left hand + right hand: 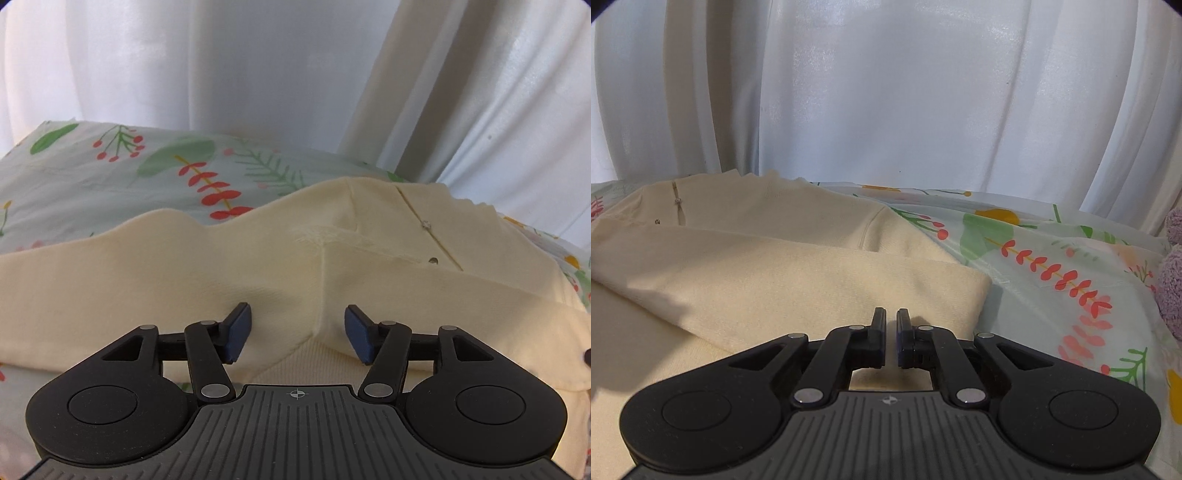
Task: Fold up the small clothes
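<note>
A cream knit garment (184, 266) with a buttoned neck placket (428, 229) lies partly folded on a floral sheet. My left gripper (297, 334) is open, its blue pads (236, 332) standing on either side of a folded corner of the garment just below it. In the right wrist view the same garment (757, 266) lies spread at left and centre, with a sleeve folded across it. My right gripper (891, 325) sits over the folded sleeve edge with its fingers almost together, a thin gap between them, and nothing visibly pinched.
The floral sheet (1052, 258) covers the surface, with green leaves and red berries printed on it. White curtains (886, 92) hang close behind. A fuzzy lilac item (1172, 280) lies at the right edge of the right wrist view.
</note>
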Tool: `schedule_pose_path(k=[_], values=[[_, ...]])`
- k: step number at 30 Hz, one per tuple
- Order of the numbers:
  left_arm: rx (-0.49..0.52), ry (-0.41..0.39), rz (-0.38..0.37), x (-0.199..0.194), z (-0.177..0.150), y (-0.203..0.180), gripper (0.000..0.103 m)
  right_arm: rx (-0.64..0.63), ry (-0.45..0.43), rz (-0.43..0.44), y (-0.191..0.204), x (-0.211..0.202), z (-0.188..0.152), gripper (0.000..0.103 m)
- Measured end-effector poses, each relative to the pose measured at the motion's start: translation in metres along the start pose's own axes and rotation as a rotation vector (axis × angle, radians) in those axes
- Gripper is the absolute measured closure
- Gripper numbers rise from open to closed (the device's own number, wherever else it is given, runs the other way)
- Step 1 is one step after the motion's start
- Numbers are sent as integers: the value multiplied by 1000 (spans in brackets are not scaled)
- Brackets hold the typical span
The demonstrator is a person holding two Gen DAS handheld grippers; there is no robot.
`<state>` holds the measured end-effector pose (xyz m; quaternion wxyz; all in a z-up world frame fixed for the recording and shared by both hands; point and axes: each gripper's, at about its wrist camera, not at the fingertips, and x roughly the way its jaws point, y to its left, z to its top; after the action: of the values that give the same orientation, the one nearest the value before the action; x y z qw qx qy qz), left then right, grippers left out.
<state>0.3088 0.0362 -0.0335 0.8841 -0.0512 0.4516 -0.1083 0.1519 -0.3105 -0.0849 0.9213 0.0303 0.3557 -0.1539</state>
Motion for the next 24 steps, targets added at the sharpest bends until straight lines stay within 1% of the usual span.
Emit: schedule_pose_path(k=[1,2,3,4,5,7,8,9,10,11,12,14,15,16,18,19,21,22,24], values=[[-63,-3,-12,-7,-2,12,25,16,-9,11,0,-6,-1,74],[-133,-16,-20,-15,-6,26,16,30,-19,19,0,-14,-4,69],[-205,-31,-22,-22,-10,42,14,43,-28,28,1,-22,-7,62],[-283,-46,-19,-31,-16,61,14,54,-30,42,2,-29,-10,57],[-360,-57,-7,-38,-21,81,14,67,-26,54,2,-34,-13,55],[-513,-76,62,-50,-32,124,14,106,-12,95,1,-45,-19,46],[-578,-81,99,-55,-37,143,17,122,6,121,1,-47,-21,45],[-651,-104,104,-62,-43,167,24,138,24,144,1,-49,-23,45],[-717,-116,78,-70,-48,188,33,152,38,164,1,-51,-25,45],[-780,-116,81,-75,-52,205,34,165,48,185,2,-52,-26,45],[-854,-141,83,-83,-56,224,34,177,55,205,3,-54,-28,45],[-950,-196,85,-94,-65,254,34,191,66,217,7,-56,-29,45],[-981,-208,91,-97,-68,263,35,192,68,220,9,-57,-29,45],[-1020,-228,83,-100,-71,276,39,194,69,225,12,-58,-29,45],[-1086,-266,46,-102,-78,295,40,192,72,235,17,-59,-29,45],[-1113,-282,35,-103,-80,303,42,193,74,241,19,-60,-29,45],[-1131,-304,35,-103,-80,314,46,192,80,249,24,-60,-27,45],[-1138,-311,40,-102,-78,320,49,193,80,252,26,-60,-26,45],[-1155,-340,47,-100,-77,331,51,193,81,258,29,-61,-25,45]])
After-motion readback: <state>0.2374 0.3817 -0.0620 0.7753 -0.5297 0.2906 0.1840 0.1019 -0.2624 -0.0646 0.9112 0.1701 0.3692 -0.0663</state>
